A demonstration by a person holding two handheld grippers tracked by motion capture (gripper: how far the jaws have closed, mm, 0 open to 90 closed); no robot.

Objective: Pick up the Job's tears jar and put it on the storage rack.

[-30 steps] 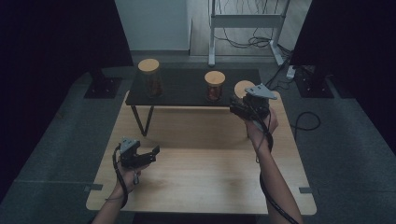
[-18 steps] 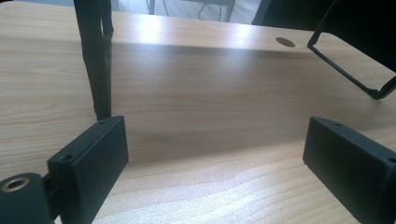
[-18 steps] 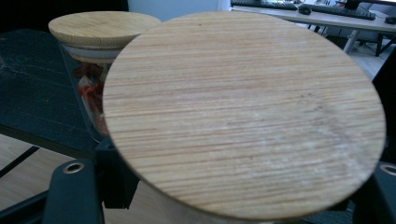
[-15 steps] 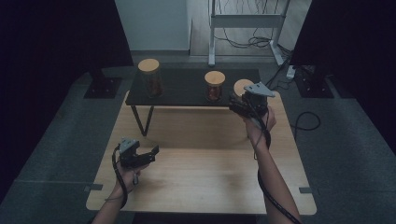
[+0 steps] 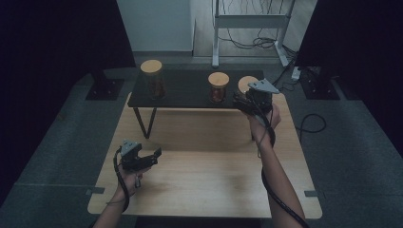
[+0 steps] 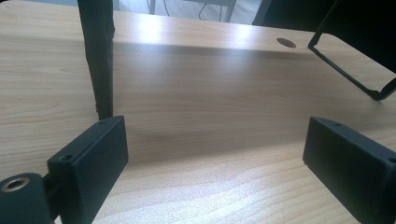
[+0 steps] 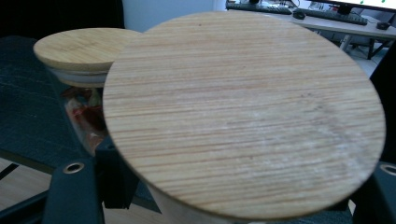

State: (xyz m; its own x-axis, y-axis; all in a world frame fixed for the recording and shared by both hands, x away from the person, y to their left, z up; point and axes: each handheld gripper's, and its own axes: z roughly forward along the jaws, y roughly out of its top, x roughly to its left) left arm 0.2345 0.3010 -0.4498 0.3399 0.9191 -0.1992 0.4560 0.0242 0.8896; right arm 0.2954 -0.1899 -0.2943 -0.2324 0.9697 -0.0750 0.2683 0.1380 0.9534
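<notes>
Three glass jars with round wooden lids stand on a low black shelf (image 5: 185, 92). My right gripper (image 5: 248, 100) is shut on the rightmost jar (image 5: 245, 83), its black jaws on either side just under the lid. In the right gripper view that jar's lid (image 7: 243, 112) looms close above my right gripper (image 7: 243, 198), and the middle jar (image 7: 84, 51) with red contents stands behind it to the left. Over the wooden table (image 5: 209, 156), at the front left, my left gripper (image 5: 153, 155) is held open. Between its fingers (image 6: 93, 149) there is only bare wood, across my left gripper (image 6: 215, 158).
The middle jar (image 5: 218, 87) and the tall left jar (image 5: 152, 78) stand apart along the shelf. A black shelf leg (image 6: 98, 56) rises just beyond my left jaws. A metal stand with cables (image 5: 249, 28) is on the floor behind the table.
</notes>
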